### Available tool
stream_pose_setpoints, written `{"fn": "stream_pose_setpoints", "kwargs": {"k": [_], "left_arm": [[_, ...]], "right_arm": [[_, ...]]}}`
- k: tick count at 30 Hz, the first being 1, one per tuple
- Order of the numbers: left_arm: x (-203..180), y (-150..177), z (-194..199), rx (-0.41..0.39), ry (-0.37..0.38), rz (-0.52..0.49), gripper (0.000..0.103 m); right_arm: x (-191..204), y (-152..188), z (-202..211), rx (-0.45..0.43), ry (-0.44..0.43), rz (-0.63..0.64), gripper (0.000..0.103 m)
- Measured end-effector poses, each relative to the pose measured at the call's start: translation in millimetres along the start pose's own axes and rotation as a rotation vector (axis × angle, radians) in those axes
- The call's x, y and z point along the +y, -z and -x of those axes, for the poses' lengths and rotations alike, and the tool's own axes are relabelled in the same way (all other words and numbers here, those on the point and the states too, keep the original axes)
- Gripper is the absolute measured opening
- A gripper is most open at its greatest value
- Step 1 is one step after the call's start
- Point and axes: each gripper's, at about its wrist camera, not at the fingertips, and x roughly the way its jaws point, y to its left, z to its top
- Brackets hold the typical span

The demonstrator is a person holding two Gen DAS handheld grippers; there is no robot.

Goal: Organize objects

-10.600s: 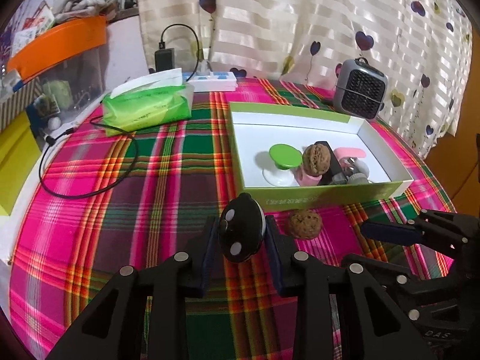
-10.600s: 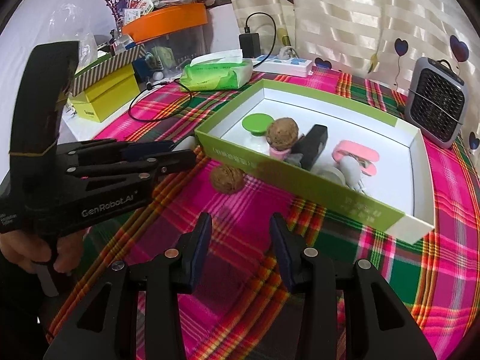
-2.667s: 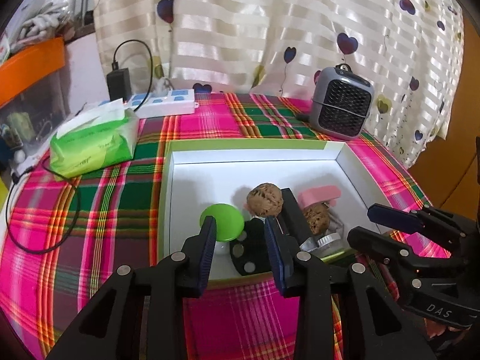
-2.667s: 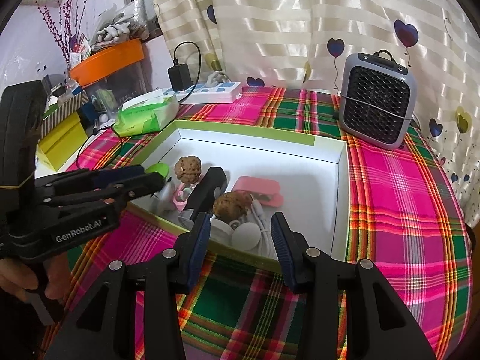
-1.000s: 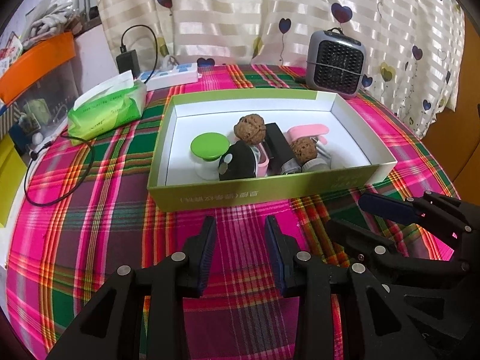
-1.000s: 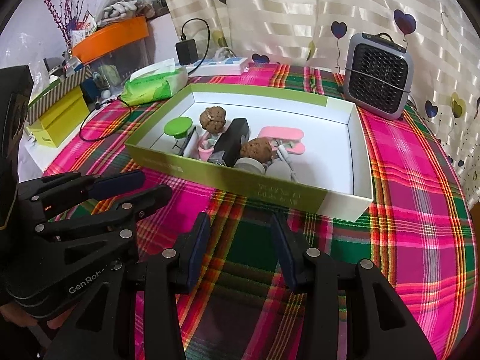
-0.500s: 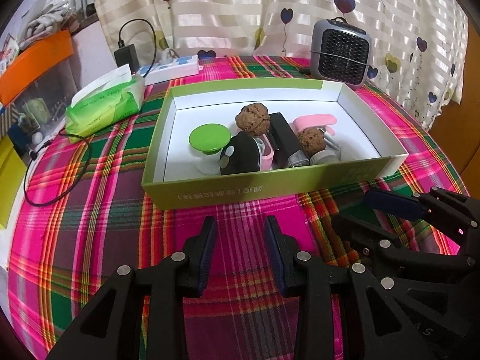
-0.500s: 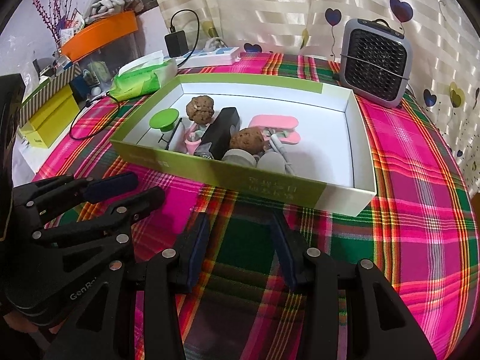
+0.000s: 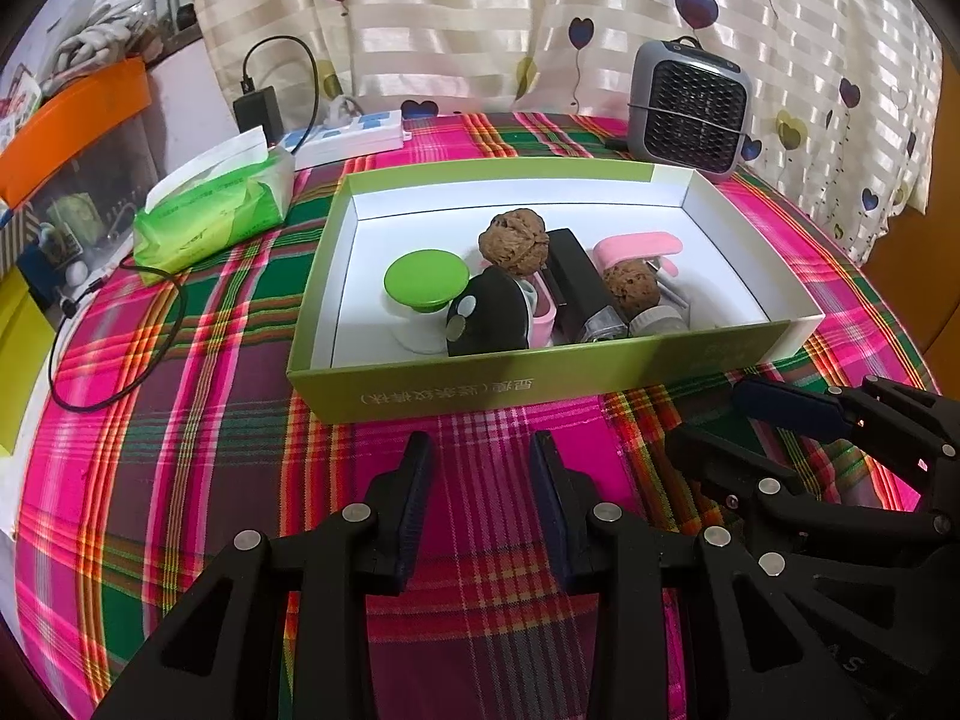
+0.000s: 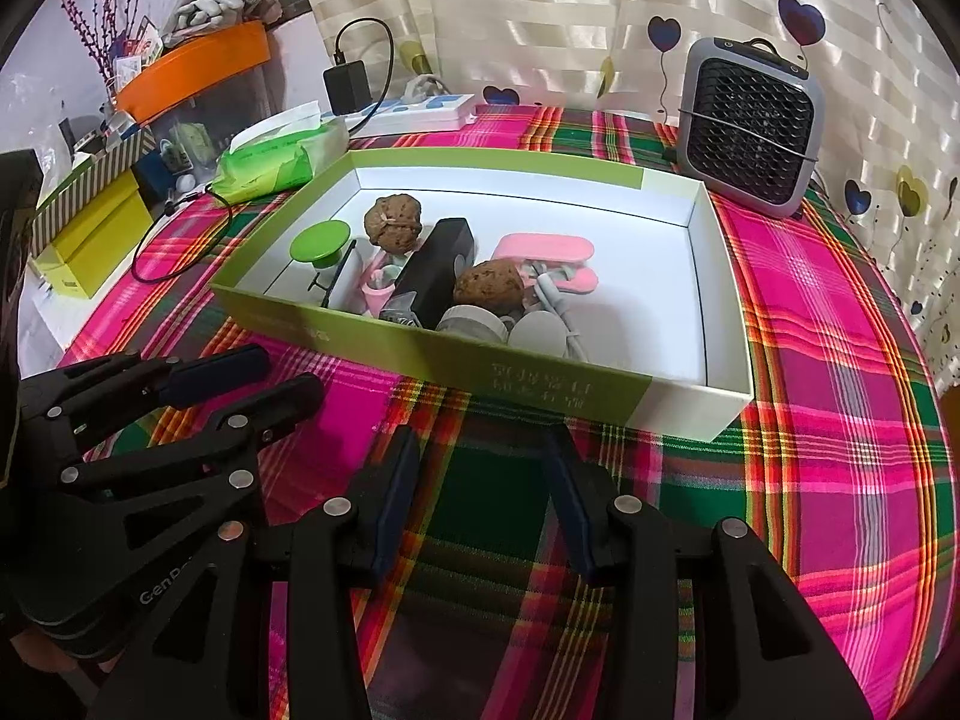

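Both claws hang over the plaid counter (image 9: pixel 180 432) on the near side of the green box (image 9: pixel 540 378), side by side. Left claw (image 9: pixel 480 450): jaws parted, nothing between them, only tablecloth showing in the gap. Right claw (image 10: pixel 480 450): same, jaws apart and empty, standing just short of the box's near wall. The box sits mid-counter, open on top, white inside. Contents are bunched toward its near-left part: green-topped knob (image 9: pixel 426 282) at the left, black oval device (image 9: pixel 489 321) leaning just right of it, one walnut (image 9: pixel 514 240) perched high on a pink holder (image 9: pixel 543 315), black rectangular block (image 9: pixel 579 282) lying on a slant, second walnut (image 9: pixel 631 285) right of the block, pink clip (image 9: pixel 639 246) behind it, grey round pieces (image 10: pixel 504 324) against the near wall. The right part of the box floor is bare. Behind the box: grey fan heater (image 9: pixel 690 108), white power strip (image 9: pixel 354 135), green tissue pack (image 9: pixel 210 216) at the left.
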Motion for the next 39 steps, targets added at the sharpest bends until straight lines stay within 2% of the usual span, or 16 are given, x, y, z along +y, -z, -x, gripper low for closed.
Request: {"fn": "stream_pose_setpoints", "kwargs": {"k": [39], "left_arm": [[1.9, 0.3, -0.6, 0.000, 0.004, 0.005, 0.032]], "right_arm": [[0.7, -2.3, -2.2, 0.006, 0.025, 0.021, 0.045]]}}
